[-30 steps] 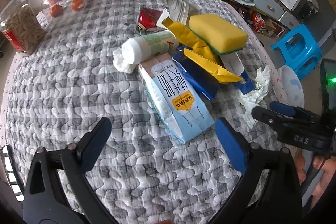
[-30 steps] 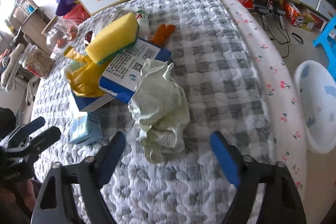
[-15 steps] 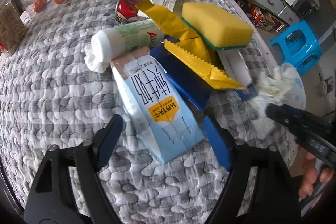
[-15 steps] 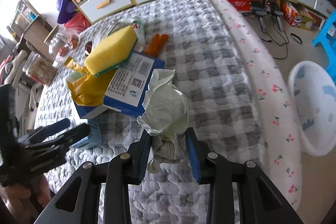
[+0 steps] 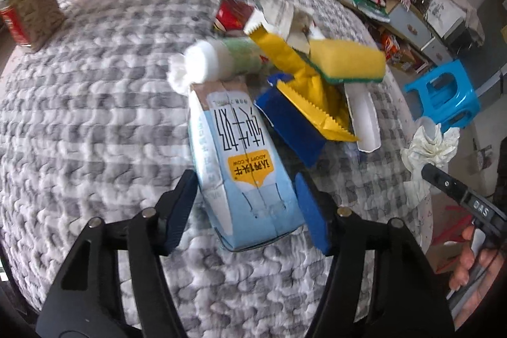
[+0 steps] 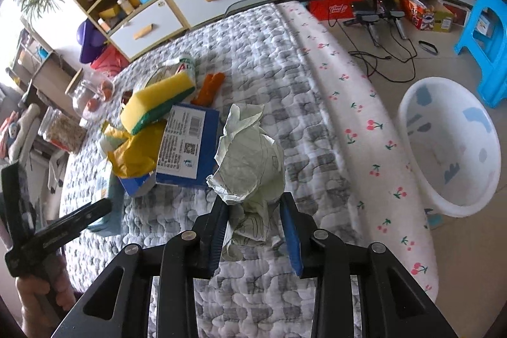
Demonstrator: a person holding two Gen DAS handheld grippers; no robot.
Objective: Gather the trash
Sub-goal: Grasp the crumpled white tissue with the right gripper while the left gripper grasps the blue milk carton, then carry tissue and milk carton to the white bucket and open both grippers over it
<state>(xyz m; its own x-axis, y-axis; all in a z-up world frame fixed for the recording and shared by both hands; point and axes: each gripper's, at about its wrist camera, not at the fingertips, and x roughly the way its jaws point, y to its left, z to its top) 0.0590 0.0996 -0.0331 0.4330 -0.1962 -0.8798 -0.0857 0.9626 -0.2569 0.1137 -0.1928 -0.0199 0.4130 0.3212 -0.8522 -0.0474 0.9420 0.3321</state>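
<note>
On the quilted bed (image 5: 79, 122), the milk carton (image 5: 244, 167) lies lengthwise between the left gripper's (image 5: 245, 211) closing jaws; the right gripper (image 6: 253, 225) pinches crumpled paper (image 6: 250, 160).

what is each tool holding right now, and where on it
The right tool is shut on the crumpled paper, pinching its lower end. The left tool is closing around the near end of the milk carton, its pads not clearly pressing yet.
</note>
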